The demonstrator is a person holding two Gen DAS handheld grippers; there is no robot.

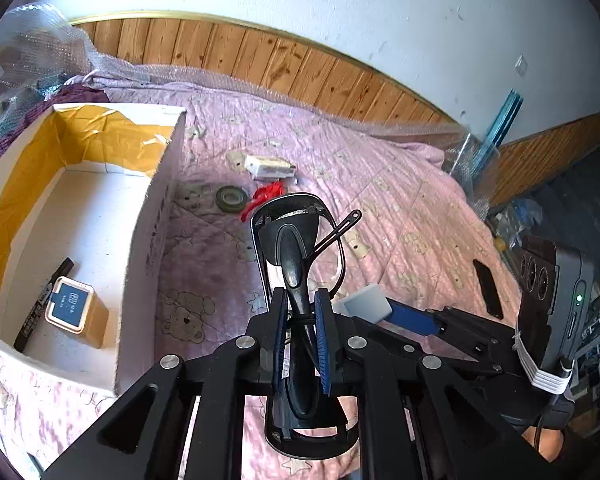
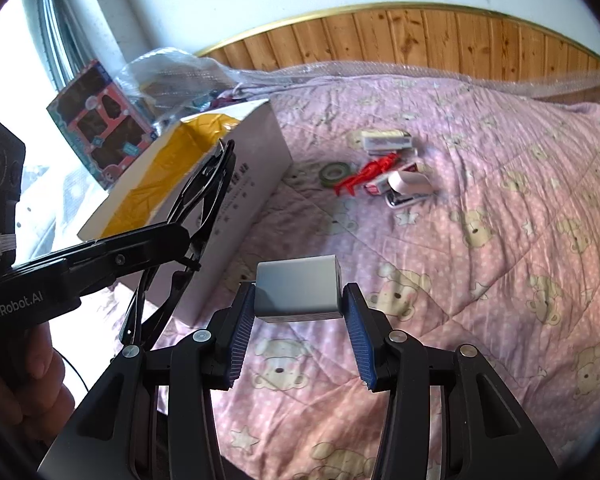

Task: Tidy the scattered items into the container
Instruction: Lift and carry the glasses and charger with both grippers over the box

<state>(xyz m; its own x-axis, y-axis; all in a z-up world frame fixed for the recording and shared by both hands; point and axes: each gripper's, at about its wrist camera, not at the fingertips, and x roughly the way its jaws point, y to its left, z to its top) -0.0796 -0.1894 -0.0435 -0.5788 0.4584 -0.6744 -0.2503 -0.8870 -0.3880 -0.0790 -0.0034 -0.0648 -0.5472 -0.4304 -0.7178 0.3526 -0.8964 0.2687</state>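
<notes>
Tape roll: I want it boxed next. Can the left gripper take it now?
Probably not: the left gripper is shut on the glasses. The tape roll lies uncovered on the quilt.

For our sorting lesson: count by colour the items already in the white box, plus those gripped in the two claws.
Black: 2, the marker and the glasses
Grey: 1, the grey block
Yellow: 1, the blue-labelled tub
Total: 4
</notes>
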